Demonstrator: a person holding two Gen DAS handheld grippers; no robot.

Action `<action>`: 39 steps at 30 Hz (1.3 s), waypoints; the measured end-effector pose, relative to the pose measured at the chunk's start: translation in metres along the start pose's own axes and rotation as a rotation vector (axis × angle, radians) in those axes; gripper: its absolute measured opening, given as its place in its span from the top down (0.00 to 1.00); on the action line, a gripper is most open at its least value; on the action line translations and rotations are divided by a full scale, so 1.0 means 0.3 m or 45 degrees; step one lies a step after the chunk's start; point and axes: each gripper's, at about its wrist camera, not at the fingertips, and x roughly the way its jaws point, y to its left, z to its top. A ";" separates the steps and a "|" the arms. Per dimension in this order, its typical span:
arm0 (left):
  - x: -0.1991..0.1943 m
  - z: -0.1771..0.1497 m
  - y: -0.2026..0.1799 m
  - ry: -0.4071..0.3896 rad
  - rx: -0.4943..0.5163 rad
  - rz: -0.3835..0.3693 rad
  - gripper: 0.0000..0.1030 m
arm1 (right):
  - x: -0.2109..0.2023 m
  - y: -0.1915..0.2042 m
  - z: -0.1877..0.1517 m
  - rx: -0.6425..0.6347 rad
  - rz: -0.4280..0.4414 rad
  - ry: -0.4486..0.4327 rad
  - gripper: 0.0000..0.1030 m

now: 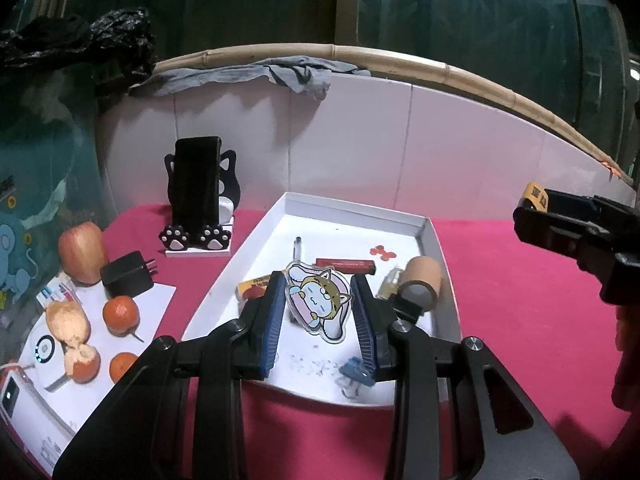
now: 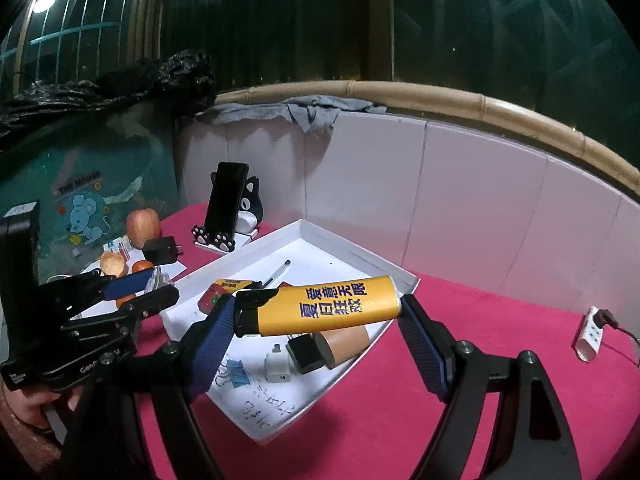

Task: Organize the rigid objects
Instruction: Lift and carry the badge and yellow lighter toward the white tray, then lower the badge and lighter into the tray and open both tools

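While both grippers hover over tray (image 2: 372,268), delivery step underway — right gripper (image 2: 316,316) clamps lighter (image 2: 320,306) endwise, left gripper (image 1: 318,312) pinches charm (image 1: 320,300). Next: lower, release into bare patch at tray's 12 o'clock.

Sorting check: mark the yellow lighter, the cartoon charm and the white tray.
yellow lighter (image 2: 332,308): right wrist view, middle of its printed body.
cartoon charm (image 1: 318,300): left wrist view, the figure's face.
white tray (image 2: 362,252): right wrist view, far rim.
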 end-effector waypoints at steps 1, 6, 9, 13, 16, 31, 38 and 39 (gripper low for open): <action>0.005 0.005 0.003 0.001 0.000 0.003 0.68 | 0.006 0.001 0.003 0.000 -0.001 0.002 0.21; 0.030 0.029 0.009 0.002 0.013 0.017 0.68 | 0.033 0.008 0.015 0.001 0.002 0.011 0.21; 0.047 0.040 0.012 0.010 0.016 0.020 0.68 | 0.052 0.012 0.018 0.003 0.005 0.020 0.21; 0.080 0.057 0.024 0.030 0.010 0.024 0.68 | 0.088 0.009 0.022 0.024 0.008 0.039 0.21; 0.104 0.074 0.037 0.042 0.003 0.030 0.68 | 0.115 0.001 0.025 0.048 0.008 0.052 0.21; 0.206 0.209 0.049 0.050 0.017 0.053 0.68 | 0.178 -0.004 0.052 0.073 -0.033 0.055 0.21; 0.279 0.265 0.032 0.081 0.019 0.071 0.68 | 0.203 -0.019 0.075 0.112 -0.056 0.045 0.21; 0.283 0.269 0.029 0.080 0.020 0.073 0.68 | 0.204 -0.021 0.077 0.116 -0.058 0.044 0.21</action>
